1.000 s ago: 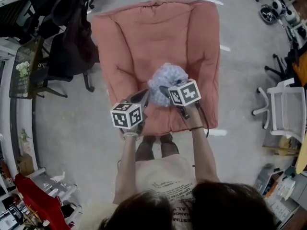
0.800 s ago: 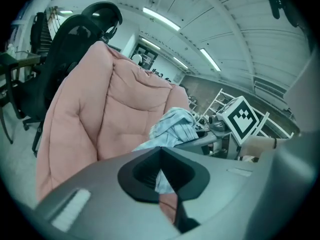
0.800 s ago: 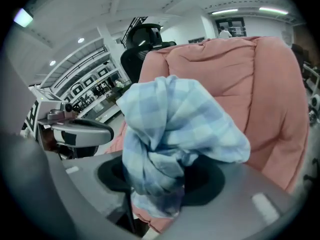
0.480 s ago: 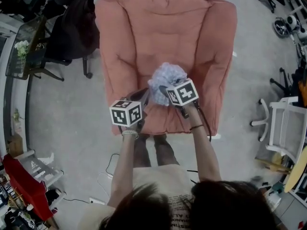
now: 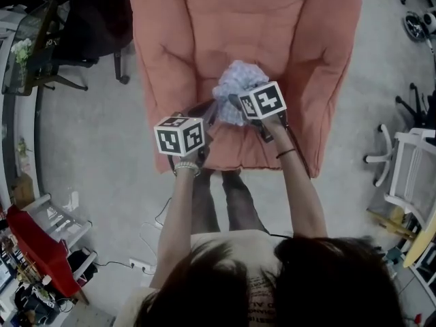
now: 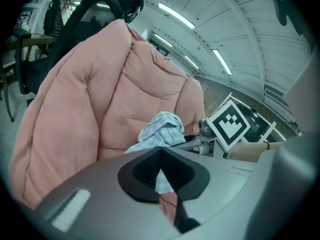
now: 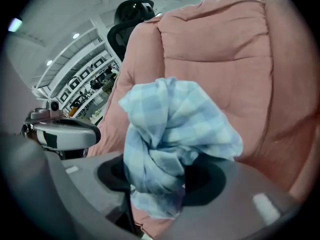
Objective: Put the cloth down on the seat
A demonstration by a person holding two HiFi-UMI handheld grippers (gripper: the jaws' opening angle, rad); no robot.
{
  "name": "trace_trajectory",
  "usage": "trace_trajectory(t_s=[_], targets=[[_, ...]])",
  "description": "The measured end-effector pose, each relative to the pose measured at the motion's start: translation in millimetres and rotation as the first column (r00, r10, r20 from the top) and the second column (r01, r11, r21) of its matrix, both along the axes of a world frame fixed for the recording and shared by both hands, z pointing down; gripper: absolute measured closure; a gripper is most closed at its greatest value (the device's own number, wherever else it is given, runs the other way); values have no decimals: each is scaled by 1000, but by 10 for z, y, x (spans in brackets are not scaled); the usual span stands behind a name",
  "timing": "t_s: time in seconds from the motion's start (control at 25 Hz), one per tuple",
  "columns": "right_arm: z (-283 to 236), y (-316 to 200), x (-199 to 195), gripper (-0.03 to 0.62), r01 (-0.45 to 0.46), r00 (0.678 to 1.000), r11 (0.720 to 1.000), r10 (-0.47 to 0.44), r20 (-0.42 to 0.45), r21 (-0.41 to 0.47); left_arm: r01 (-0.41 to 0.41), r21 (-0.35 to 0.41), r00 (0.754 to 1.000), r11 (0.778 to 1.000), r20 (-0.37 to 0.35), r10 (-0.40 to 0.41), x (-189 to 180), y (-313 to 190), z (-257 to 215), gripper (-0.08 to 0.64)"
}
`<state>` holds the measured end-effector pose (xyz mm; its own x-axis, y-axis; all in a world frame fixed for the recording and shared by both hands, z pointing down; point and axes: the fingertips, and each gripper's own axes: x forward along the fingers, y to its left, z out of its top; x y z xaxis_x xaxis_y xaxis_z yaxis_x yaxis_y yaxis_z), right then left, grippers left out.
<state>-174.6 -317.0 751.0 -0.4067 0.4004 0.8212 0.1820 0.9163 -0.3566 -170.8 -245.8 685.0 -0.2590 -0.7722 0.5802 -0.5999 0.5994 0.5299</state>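
A crumpled light-blue checked cloth [image 5: 235,87] hangs over the seat of a pink padded armchair [image 5: 197,39]. In the head view my right gripper [image 5: 236,105] is shut on the bunched cloth from the near side. The right gripper view shows the cloth [image 7: 170,139] bulging out of the right gripper [image 7: 160,181], with the pink backrest [image 7: 235,59] behind it. My left gripper [image 5: 206,116] is just left of the bunch. In the left gripper view the left gripper [image 6: 161,171] pinches a thin edge of the cloth [image 6: 160,129]. Whether the cloth touches the seat is hidden.
A black office chair draped with a dark garment [image 5: 95,19] stands left of the armchair. A white chair [image 5: 409,176] is at the right and a red object [image 5: 41,251] at the lower left. Cables [image 5: 153,234] lie on the floor by the person's legs.
Both grippers have sunk toward the seat, carrying the cloth down with them. The head camera has leaned in, so the armchair now fills the top of the view.
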Motion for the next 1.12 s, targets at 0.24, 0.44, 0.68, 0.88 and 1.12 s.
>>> trace_trajectory(t_s=[0.24, 0.44, 0.68, 0.88, 1.12], targets=[[265, -5, -22, 340, -19, 999, 1000, 18, -33, -19, -8, -5, 1000, 1000, -17, 8, -19, -57, 239, 555], [431, -81, -53, 339, -51, 998, 998, 49, -42, -34, -9, 0, 999, 1000, -33, 9, 20, -147, 404, 555], [658, -99, -89, 337, -40, 997, 999, 39, -67, -14, -12, -10, 998, 1000, -60, 11, 20, -161, 603, 555], [819, -88, -64, 334, -49, 994, 999, 47, -96, -17, -16, -15, 997, 1000, -75, 14, 34, -173, 696, 555], [950, -110, -28, 311, -76, 993, 997, 77, -91, 14, -20, -26, 996, 999, -87, 17, 60, -153, 767, 555]])
